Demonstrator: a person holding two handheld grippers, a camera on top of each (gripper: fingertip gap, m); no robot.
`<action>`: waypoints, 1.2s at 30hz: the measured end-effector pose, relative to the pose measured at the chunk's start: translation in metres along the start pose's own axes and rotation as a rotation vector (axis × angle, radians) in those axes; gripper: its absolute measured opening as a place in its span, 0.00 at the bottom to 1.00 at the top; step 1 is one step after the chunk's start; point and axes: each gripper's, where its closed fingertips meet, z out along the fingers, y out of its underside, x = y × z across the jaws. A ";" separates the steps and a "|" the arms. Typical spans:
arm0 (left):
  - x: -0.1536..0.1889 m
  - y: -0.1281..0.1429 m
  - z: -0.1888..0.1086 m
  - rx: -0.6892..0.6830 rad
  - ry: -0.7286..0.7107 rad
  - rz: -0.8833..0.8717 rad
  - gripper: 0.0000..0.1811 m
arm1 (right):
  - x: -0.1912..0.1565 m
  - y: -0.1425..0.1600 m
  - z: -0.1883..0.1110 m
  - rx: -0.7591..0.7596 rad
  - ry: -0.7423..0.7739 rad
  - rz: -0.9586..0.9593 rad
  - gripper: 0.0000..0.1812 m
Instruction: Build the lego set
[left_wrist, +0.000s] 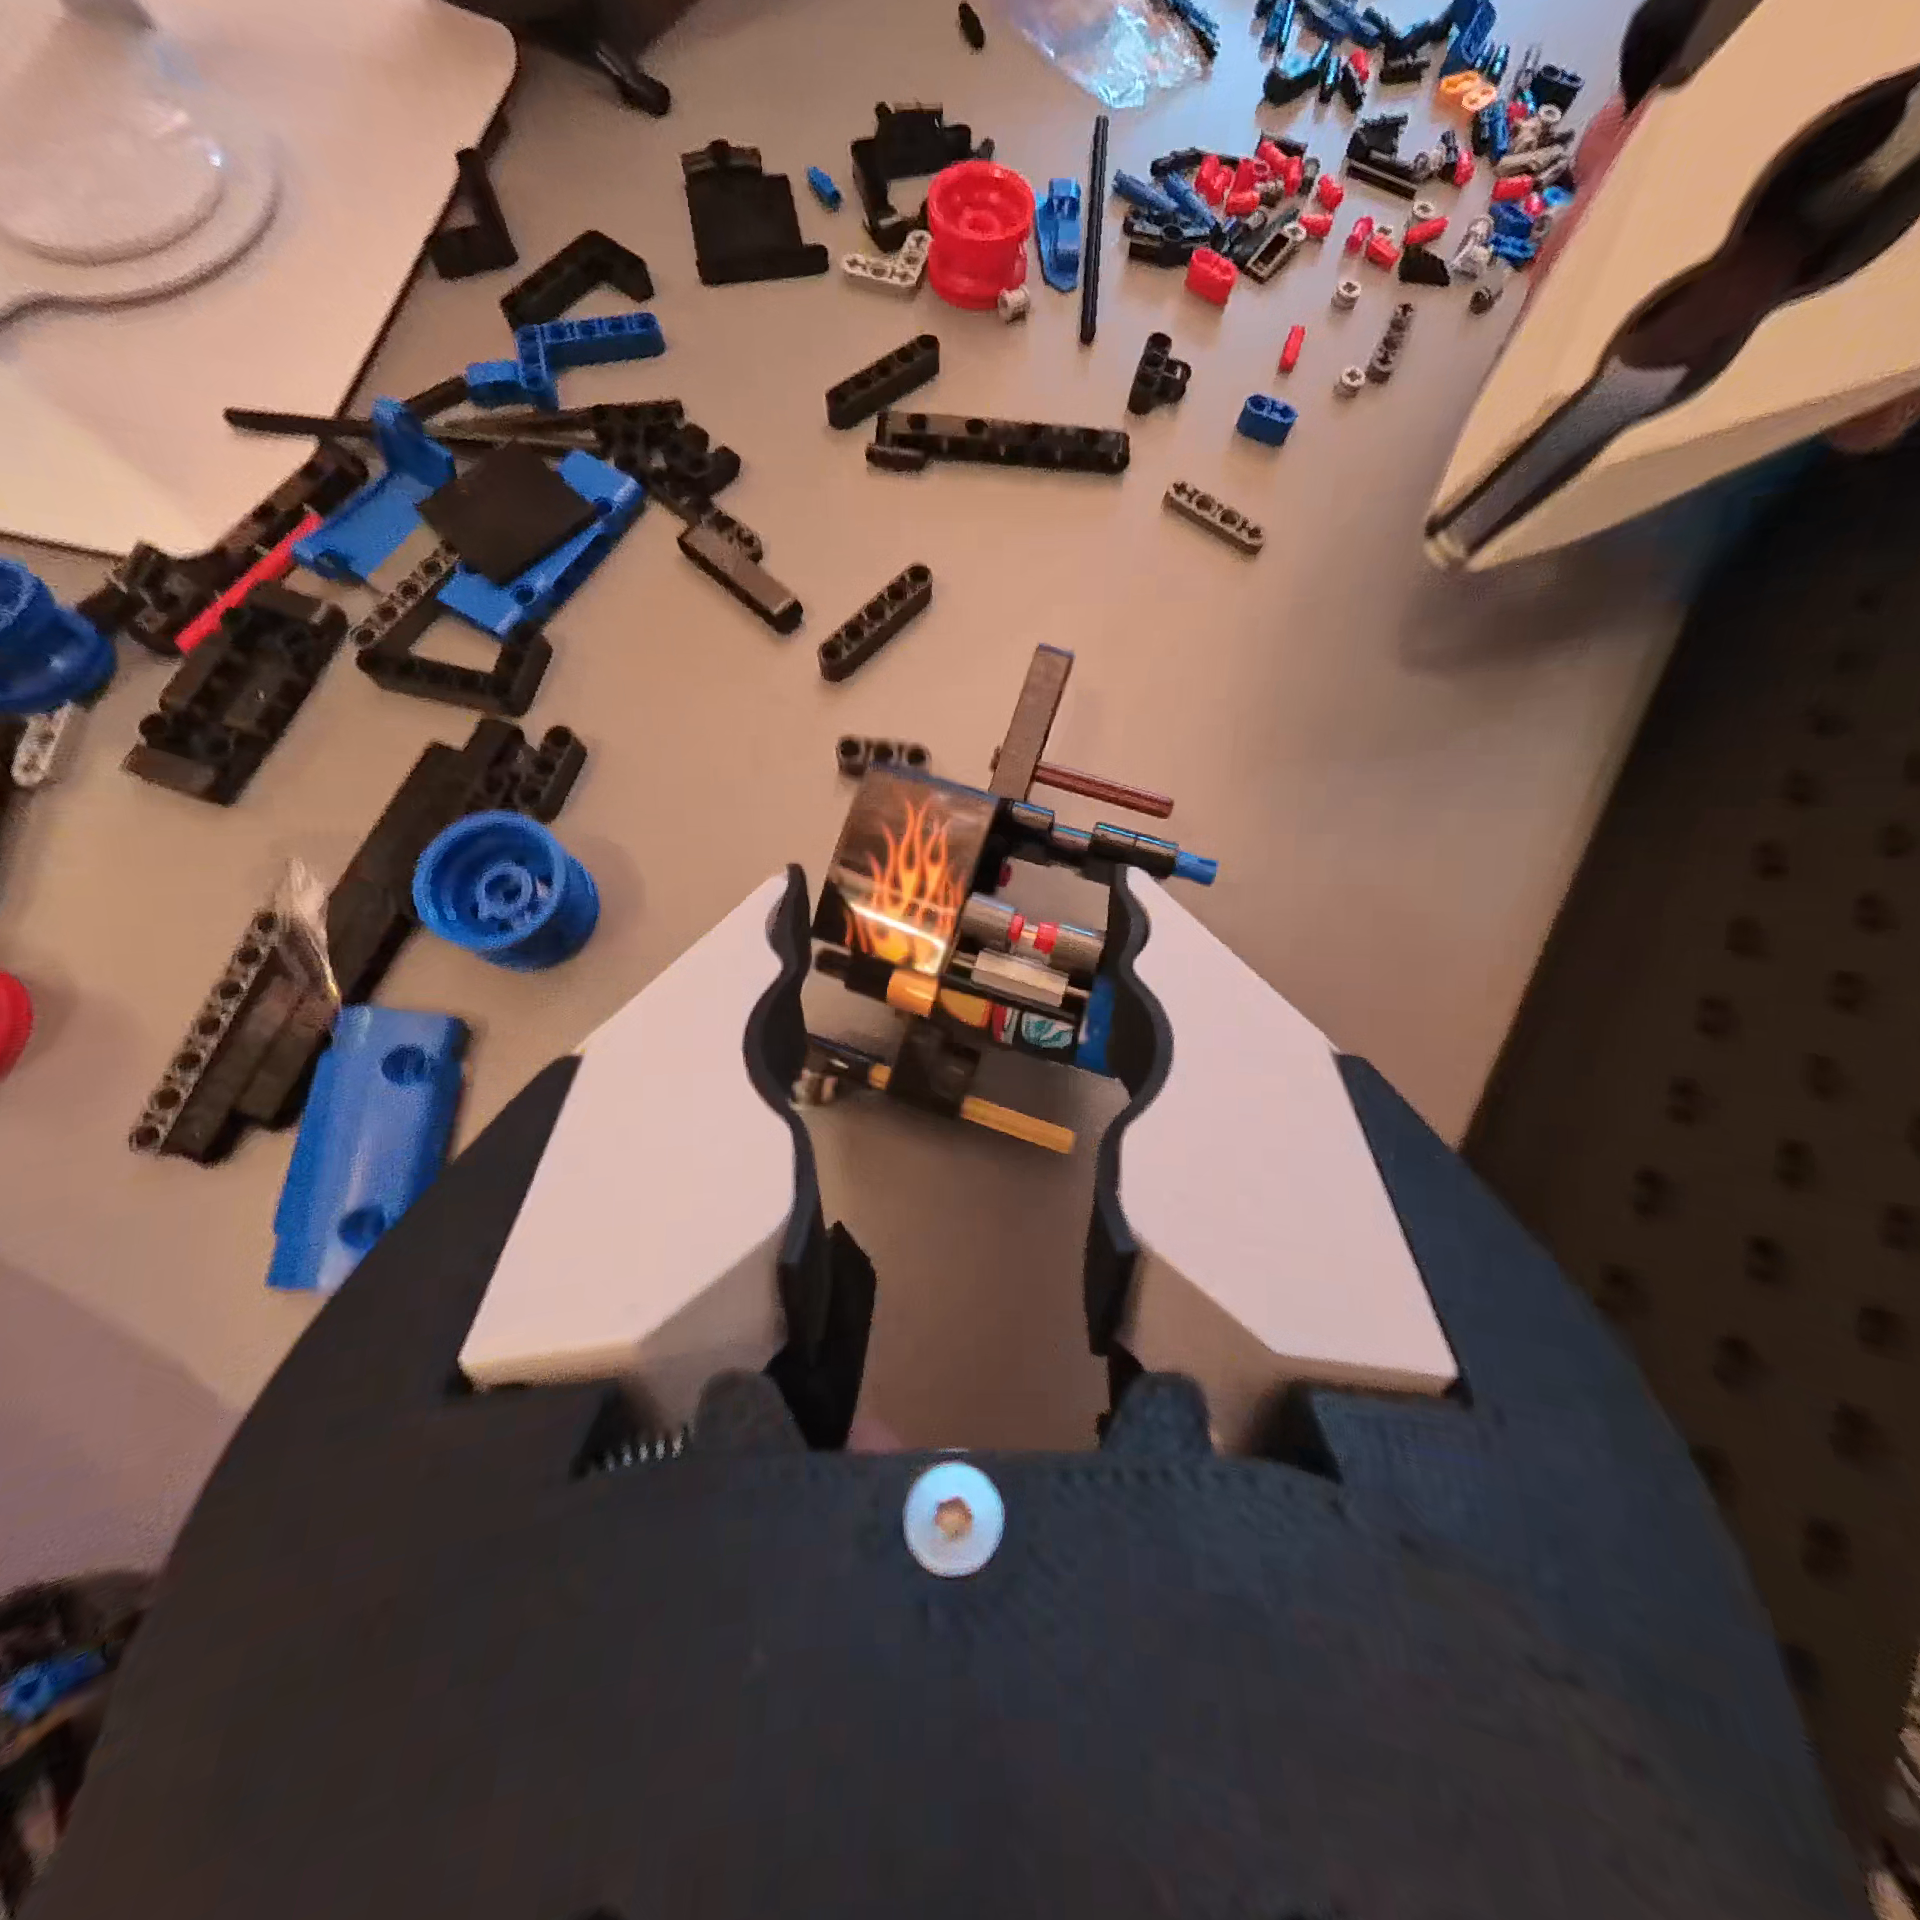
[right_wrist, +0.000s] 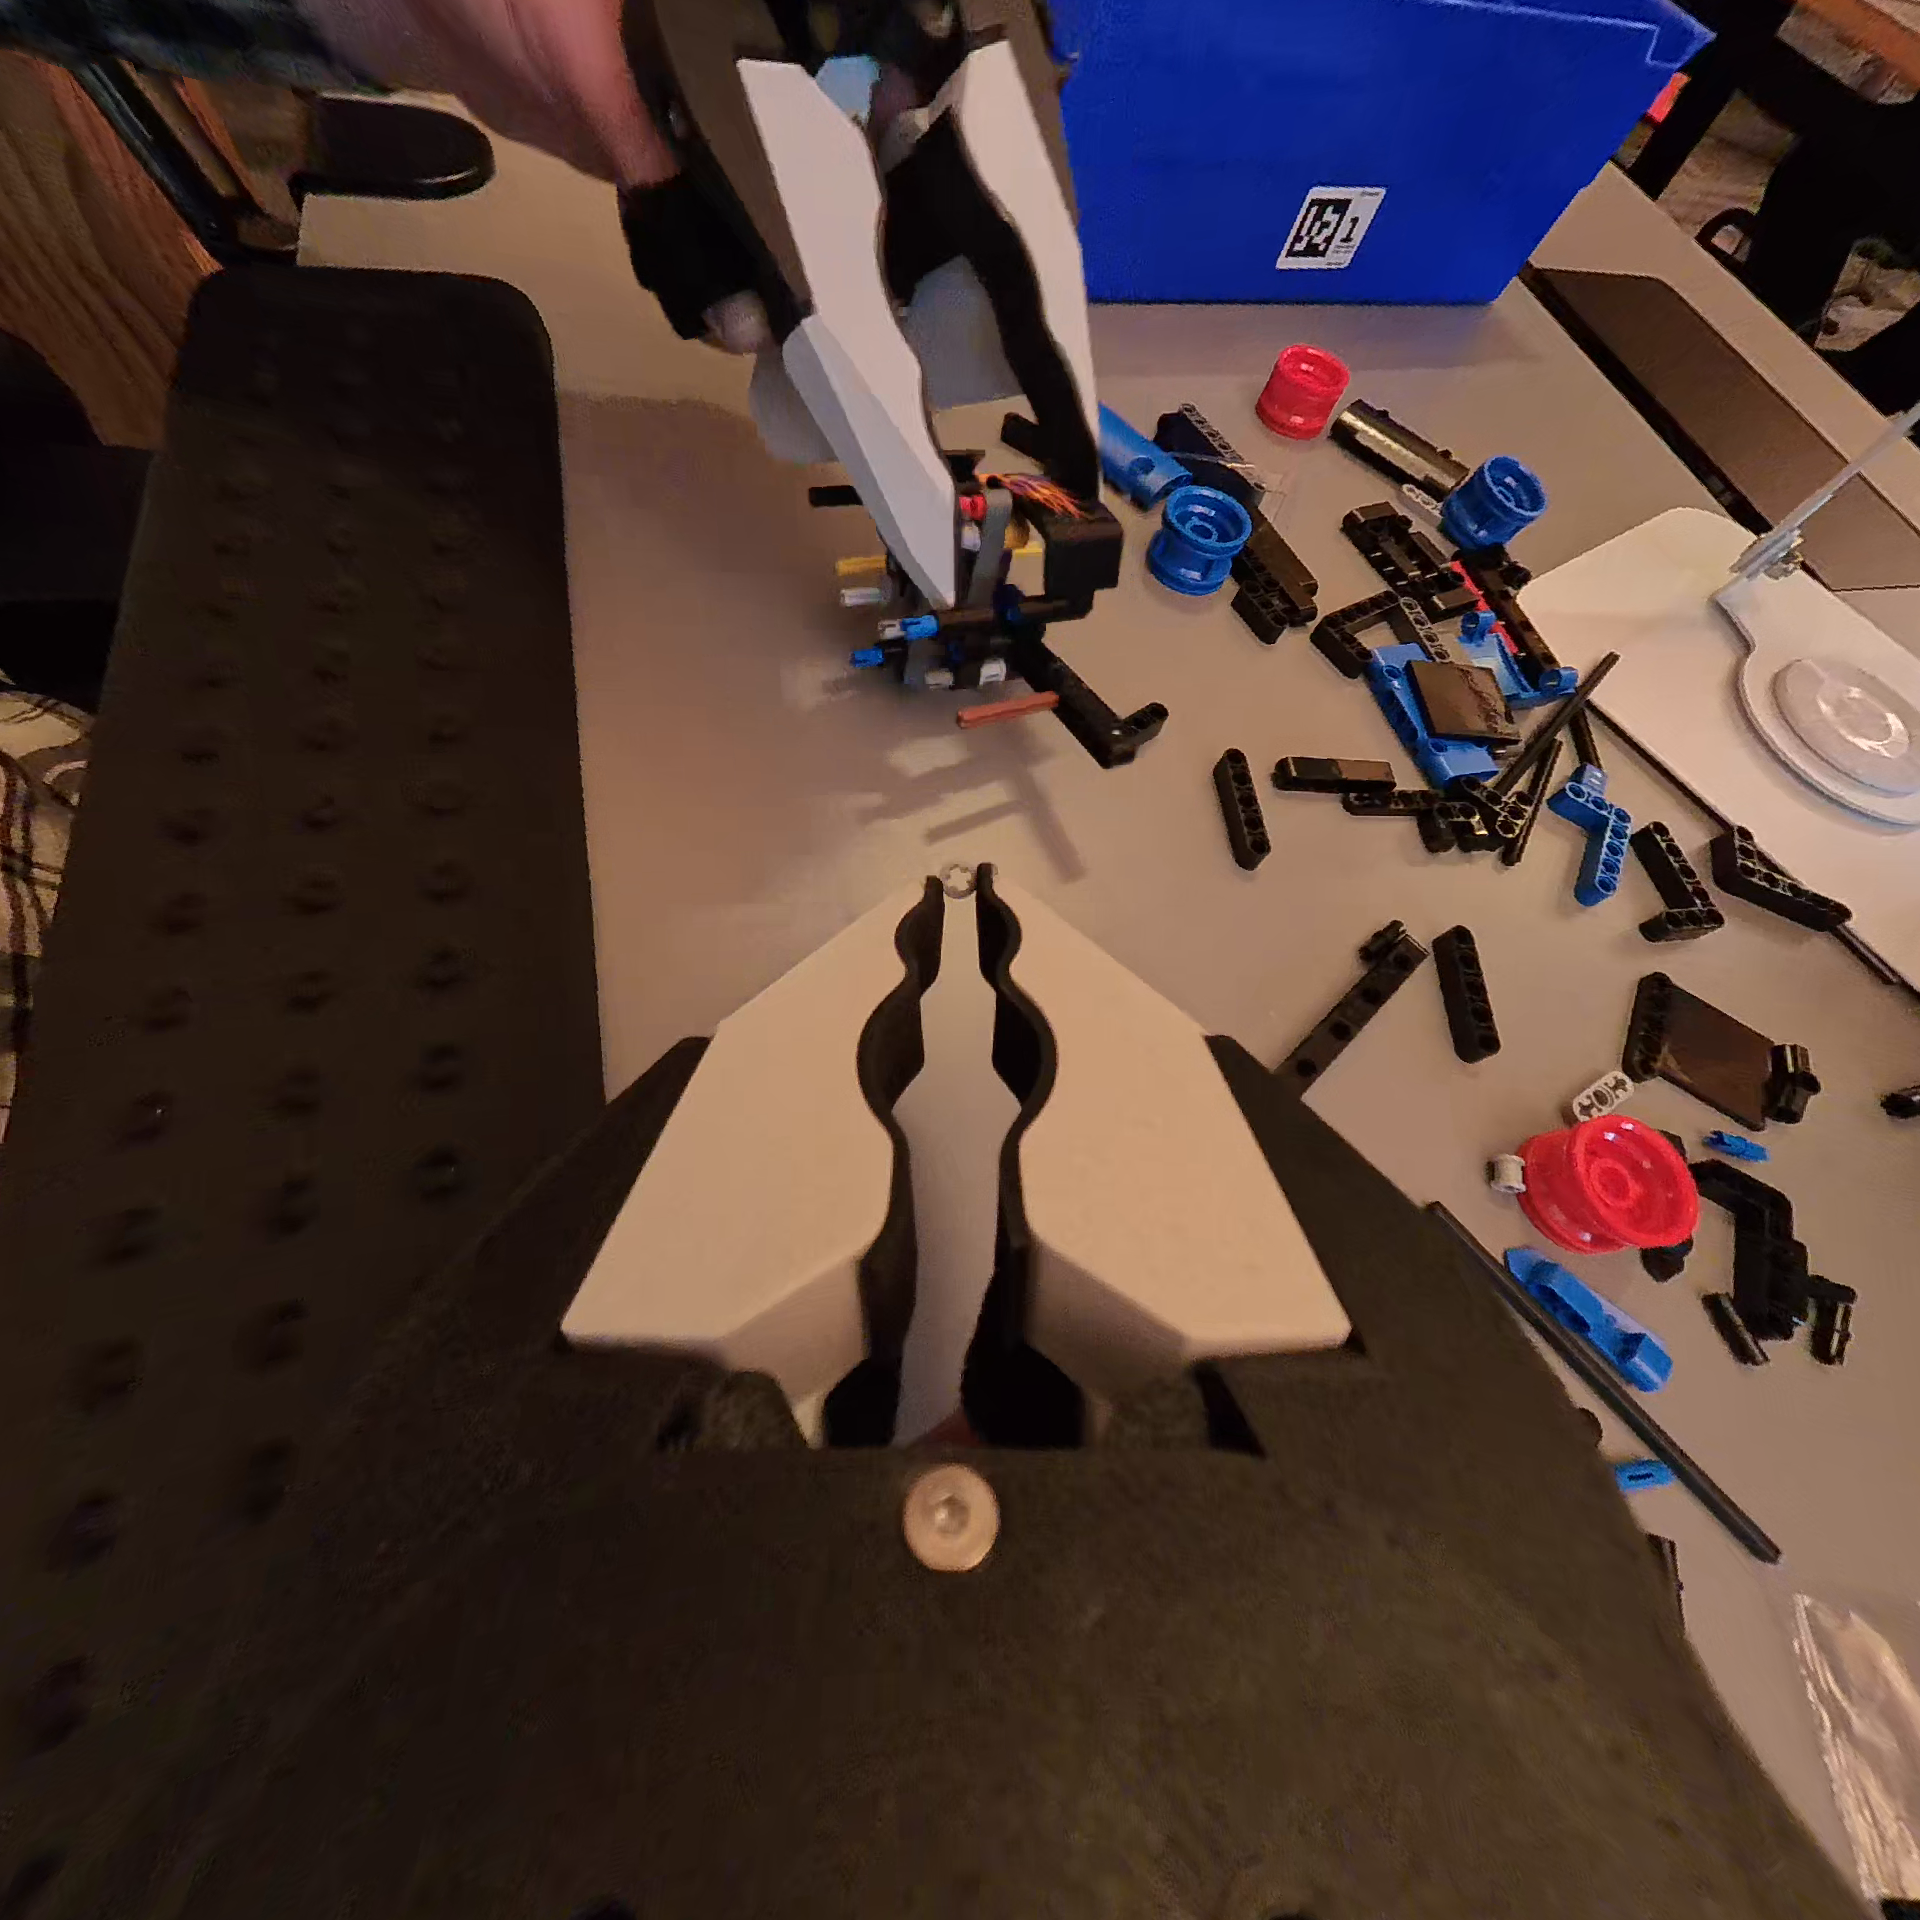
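Observation:
My left gripper (left_wrist: 961, 904) is shut on the partly built lego model (left_wrist: 956, 925), a black block with a flame-printed panel, yellow and brown axles and blue pins. The model rests on the grey table (left_wrist: 1299, 675). In the right wrist view the left gripper (right_wrist: 1013, 530) comes down from above onto the model (right_wrist: 997, 603). My right gripper (right_wrist: 958, 881) is shut on a small light-grey bush (right_wrist: 957, 876) at its fingertips, above the table, nearer than the model. The right gripper (left_wrist: 1455, 525) also shows at the upper right of the left wrist view.
Loose black, blue and red pieces lie across the table: blue wheels (left_wrist: 506, 888) (right_wrist: 1197, 538), red wheels (left_wrist: 977, 234) (right_wrist: 1608, 1184), black beams (left_wrist: 997, 442), a blue-black sub-assembly (right_wrist: 1455, 707). A blue bin (right_wrist: 1330, 145) stands behind. A black perforated pad (right_wrist: 312, 831) lies left. White boards (left_wrist: 208, 312) (right_wrist: 1714, 665) edge the table.

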 end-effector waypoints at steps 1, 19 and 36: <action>0.002 0.006 -0.003 -0.008 0.012 -0.008 0.31 | 0.000 0.000 0.000 0.001 -0.001 -0.001 0.02; 0.024 -0.016 -0.011 -0.240 -0.017 0.688 0.27 | -0.008 -0.005 0.007 0.011 -0.011 -0.022 0.02; 0.024 -0.004 0.014 -0.353 0.176 0.539 0.02 | -0.011 -0.008 0.003 0.046 -0.023 -0.028 0.02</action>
